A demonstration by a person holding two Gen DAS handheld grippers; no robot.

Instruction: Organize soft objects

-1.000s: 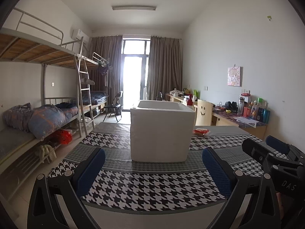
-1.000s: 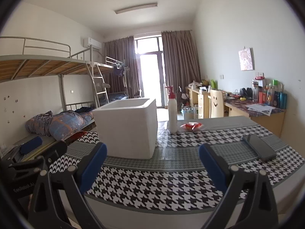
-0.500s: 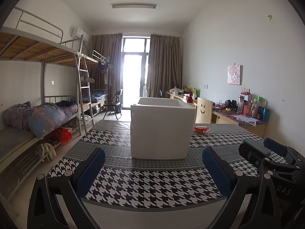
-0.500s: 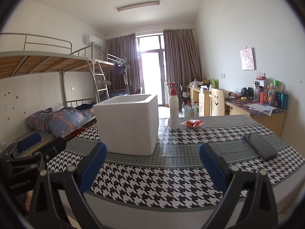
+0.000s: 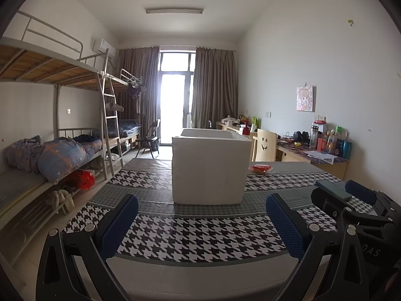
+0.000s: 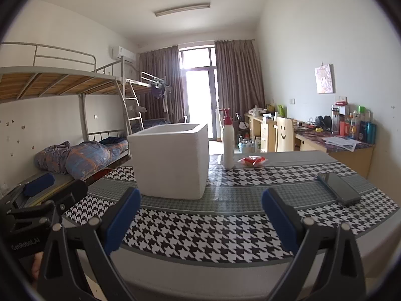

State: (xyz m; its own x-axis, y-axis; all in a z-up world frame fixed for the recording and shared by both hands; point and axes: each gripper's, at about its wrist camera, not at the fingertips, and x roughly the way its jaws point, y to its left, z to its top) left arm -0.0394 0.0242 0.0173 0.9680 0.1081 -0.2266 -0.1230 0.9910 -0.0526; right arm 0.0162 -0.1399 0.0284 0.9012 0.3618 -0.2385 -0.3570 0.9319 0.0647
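A white foam box (image 5: 210,170) stands upright on the houndstooth-covered table (image 5: 190,235); it also shows in the right wrist view (image 6: 173,160). Its inside is hidden. A small red soft packet (image 5: 260,169) lies behind the box to the right, also in the right wrist view (image 6: 253,161). My left gripper (image 5: 200,223) is open and empty above the table's near edge. My right gripper (image 6: 200,215) is open and empty, beside the left one, which shows at the left of its view (image 6: 37,200).
A white pump bottle (image 6: 228,143) stands right of the box. A dark phone (image 6: 338,188) lies on the table at the right. Bunk beds with bedding (image 5: 50,155) line the left wall, a cluttered desk (image 5: 313,150) the right.
Both grippers have risen slightly and drawn back a little, so the box and table sit lower in view. Nothing on the table has moved.
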